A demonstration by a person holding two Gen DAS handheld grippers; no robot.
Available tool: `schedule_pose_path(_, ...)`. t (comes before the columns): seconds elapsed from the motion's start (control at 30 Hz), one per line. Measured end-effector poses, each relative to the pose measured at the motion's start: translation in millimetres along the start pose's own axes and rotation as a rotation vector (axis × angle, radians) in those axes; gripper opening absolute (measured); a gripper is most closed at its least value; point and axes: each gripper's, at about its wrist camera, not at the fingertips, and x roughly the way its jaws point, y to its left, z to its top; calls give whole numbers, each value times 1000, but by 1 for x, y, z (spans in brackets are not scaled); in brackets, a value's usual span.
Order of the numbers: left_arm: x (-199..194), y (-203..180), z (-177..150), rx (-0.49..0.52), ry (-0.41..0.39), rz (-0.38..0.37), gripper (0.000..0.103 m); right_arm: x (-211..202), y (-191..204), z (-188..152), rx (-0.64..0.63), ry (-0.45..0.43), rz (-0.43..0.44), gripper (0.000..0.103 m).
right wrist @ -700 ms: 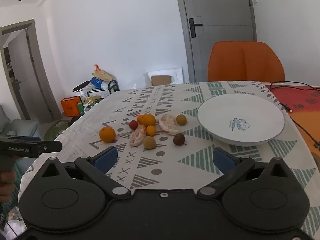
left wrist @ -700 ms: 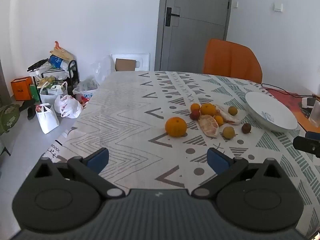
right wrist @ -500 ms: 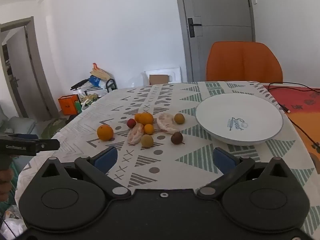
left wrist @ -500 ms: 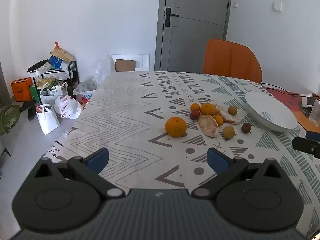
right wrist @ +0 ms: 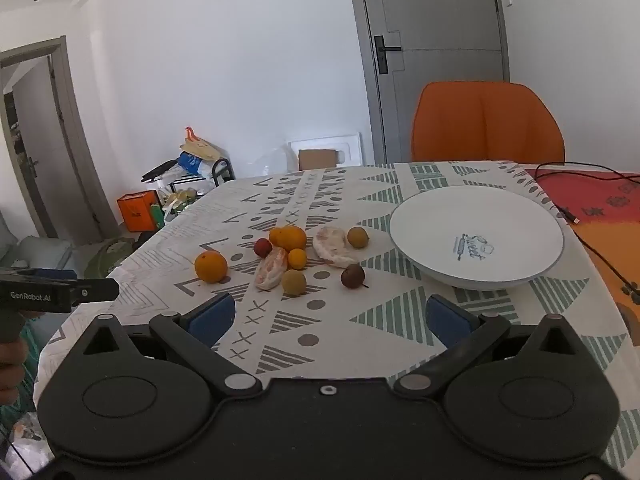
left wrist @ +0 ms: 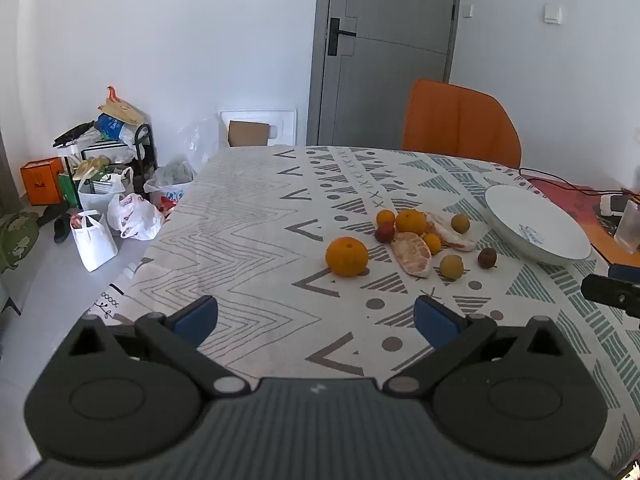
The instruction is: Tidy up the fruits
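Several fruits lie in a cluster on the patterned tablecloth (left wrist: 248, 240): a large orange (left wrist: 346, 257) apart at the left, a second orange (left wrist: 411, 221), a peeled pomelo piece (left wrist: 412, 253), a small red fruit (left wrist: 384, 234), yellow-green round fruits (left wrist: 451, 266) and a brown one (left wrist: 487, 257). An empty white bowl (left wrist: 536, 227) stands to the right. The right wrist view shows the same orange (right wrist: 211, 266), brown fruit (right wrist: 353, 276) and bowl (right wrist: 476, 236). My left gripper (left wrist: 316, 318) is open and empty, short of the fruit. My right gripper (right wrist: 328, 316) is open and empty too.
An orange chair (right wrist: 486, 122) stands at the table's far side. A red mat with cables (right wrist: 600, 196) lies right of the bowl. Bags and boxes (left wrist: 100, 196) clutter the floor left of the table. A grey door (left wrist: 388, 52) is behind.
Both grippers have drifted slightly; the fruit and bowl look a little closer and shifted left in the right wrist view. Nothing on the table moved.
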Motion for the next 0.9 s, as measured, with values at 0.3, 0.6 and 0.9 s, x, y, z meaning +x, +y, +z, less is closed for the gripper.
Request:
schedule_pose_path(0.3,0,0,1,1,3,1,103,-1,0,1,3,1,1,103)
schedule_pose_path(0.6,0,0,0,1,0,3,103,-2,0,1,-1,-1,2,103)
schedule_pose_path(0.9,-1,0,0,1,3,4,103,-2,3,1,-12,3,5,103)
